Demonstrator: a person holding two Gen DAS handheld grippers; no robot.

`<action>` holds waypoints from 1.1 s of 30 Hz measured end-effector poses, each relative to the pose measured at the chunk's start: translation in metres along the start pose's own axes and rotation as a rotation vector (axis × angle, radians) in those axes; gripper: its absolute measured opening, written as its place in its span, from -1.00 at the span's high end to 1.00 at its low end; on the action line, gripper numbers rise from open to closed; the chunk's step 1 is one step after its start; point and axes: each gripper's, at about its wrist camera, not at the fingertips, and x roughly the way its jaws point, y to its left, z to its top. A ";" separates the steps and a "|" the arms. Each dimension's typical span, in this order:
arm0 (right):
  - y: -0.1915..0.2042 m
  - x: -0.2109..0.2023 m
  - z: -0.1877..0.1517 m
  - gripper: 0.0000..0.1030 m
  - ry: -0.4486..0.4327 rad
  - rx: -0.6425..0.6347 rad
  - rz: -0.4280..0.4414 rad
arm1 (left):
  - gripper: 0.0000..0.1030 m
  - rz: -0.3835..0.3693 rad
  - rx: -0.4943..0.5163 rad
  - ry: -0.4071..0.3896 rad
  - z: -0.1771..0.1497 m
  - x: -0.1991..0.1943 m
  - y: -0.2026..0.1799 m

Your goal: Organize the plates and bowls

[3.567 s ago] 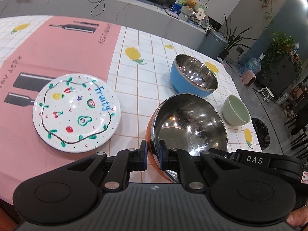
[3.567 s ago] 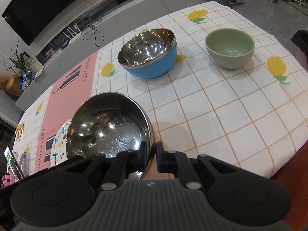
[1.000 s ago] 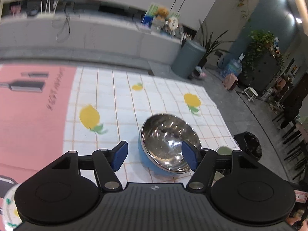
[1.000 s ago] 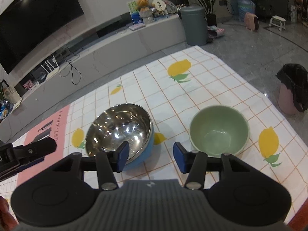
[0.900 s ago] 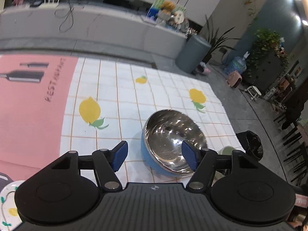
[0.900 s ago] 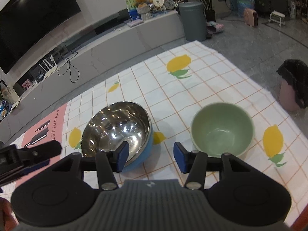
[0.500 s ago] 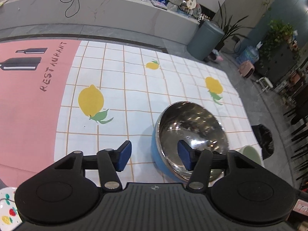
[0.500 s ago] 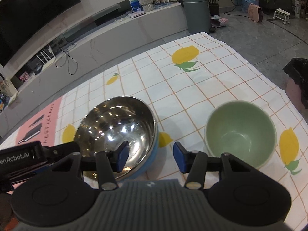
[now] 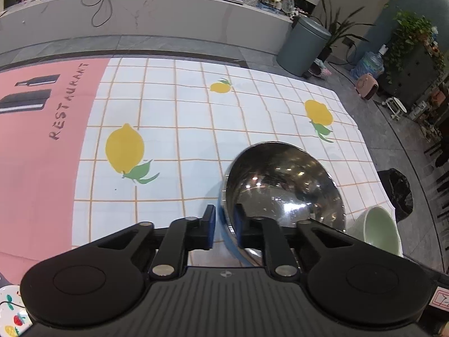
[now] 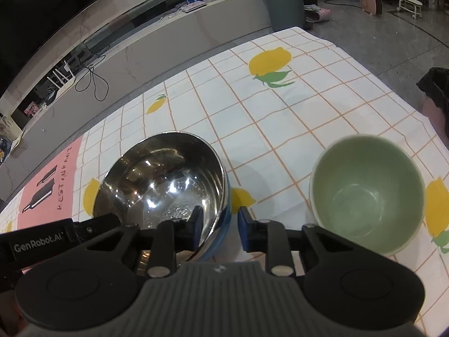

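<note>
A blue bowl with a steel inside (image 9: 283, 185) stands on the checked lemon tablecloth (image 9: 179, 118). My left gripper (image 9: 225, 229) straddles its near rim, one pad outside on the blue wall and one inside on the steel; its jaws are closing and the pads look pressed on the wall. In the right wrist view the same blue bowl (image 10: 162, 185) has my right gripper (image 10: 220, 229) over its right rim. Those jaws are closing too, with a gap left beside the rim. A pale green bowl (image 10: 367, 193) stands empty just to the right.
The green bowl (image 9: 376, 230) sits near the table's right edge. A corner of the painted plate (image 9: 9, 317) shows at the lower left. Past the table are a grey bin (image 9: 303, 47) and a black rubbish bag (image 9: 395, 193) on the floor.
Both grippers came down and forward onto the blue bowl. Their wide jaws narrowed around its rim, the left far more than the right. The orange bowl held earlier is out of view.
</note>
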 end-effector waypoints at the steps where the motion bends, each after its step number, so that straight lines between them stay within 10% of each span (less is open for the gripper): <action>1: 0.002 -0.001 0.000 0.64 -0.001 -0.005 -0.001 | 0.76 0.016 0.009 -0.001 0.000 -0.001 -0.002; 33: 0.028 -0.129 -0.052 0.69 -0.074 -0.045 0.176 | 0.78 0.024 -0.059 -0.195 -0.054 -0.152 0.003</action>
